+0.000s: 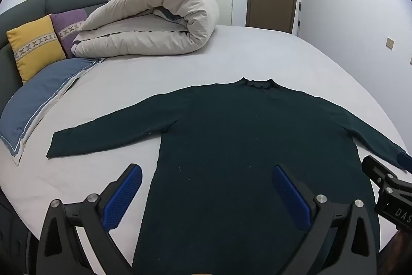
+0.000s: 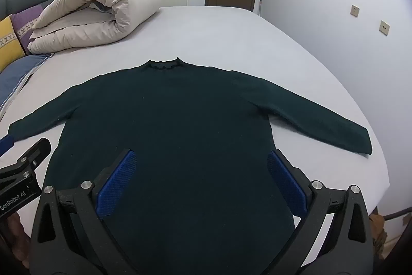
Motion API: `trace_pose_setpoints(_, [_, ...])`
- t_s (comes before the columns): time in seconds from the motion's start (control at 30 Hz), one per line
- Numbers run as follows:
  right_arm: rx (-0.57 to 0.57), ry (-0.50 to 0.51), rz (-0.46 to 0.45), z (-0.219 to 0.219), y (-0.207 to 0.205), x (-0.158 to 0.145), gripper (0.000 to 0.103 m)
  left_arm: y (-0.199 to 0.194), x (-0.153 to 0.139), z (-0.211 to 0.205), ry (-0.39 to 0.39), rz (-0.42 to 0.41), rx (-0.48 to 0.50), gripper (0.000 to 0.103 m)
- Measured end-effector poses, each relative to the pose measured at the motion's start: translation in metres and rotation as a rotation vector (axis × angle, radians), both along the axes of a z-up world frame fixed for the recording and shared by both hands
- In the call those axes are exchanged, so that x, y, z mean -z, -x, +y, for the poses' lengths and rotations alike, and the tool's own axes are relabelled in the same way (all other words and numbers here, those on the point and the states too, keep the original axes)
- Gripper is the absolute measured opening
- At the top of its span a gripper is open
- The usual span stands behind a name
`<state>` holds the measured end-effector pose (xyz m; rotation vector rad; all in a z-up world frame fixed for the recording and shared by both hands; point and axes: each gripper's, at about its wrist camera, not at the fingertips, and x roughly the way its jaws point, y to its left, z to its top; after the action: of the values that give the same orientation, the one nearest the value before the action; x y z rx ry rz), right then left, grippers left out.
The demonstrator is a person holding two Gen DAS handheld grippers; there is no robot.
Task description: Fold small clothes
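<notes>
Sweater (image 2: 164, 135), dark green, lies flat on the pale bed sheet (image 2: 231, 38), sleeves spread, collar toward the far wall. Left gripper (image 1: 207, 193) and right gripper (image 2: 202, 178) hover above its hem, fingers spread, holding nothing. Rolled duvet (image 1: 152, 22) and pillows (image 1: 38, 48) occupy the headboard side. Bare sheet borders each sleeve. Gripper body reads "GenRobot.AI".

My left gripper (image 1: 206, 172) hangs with jaws spread wide above the dark green sweater (image 1: 231, 141), which lies flat on the bed (image 1: 257, 56), sleeves out. The right gripper (image 1: 386, 182) sits by the right cuff.
</notes>
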<state>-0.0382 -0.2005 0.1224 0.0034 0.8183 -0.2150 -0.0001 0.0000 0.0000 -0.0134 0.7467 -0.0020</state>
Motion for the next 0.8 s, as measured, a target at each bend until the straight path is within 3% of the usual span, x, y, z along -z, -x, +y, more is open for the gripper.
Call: trace_pose_setpoints(0.8, [0.004,-0.022,0.005,0.0,0.002,-0.001,0.103,0.004,0.007,-0.009,-0.008,-0.006,-0.001,0.103])
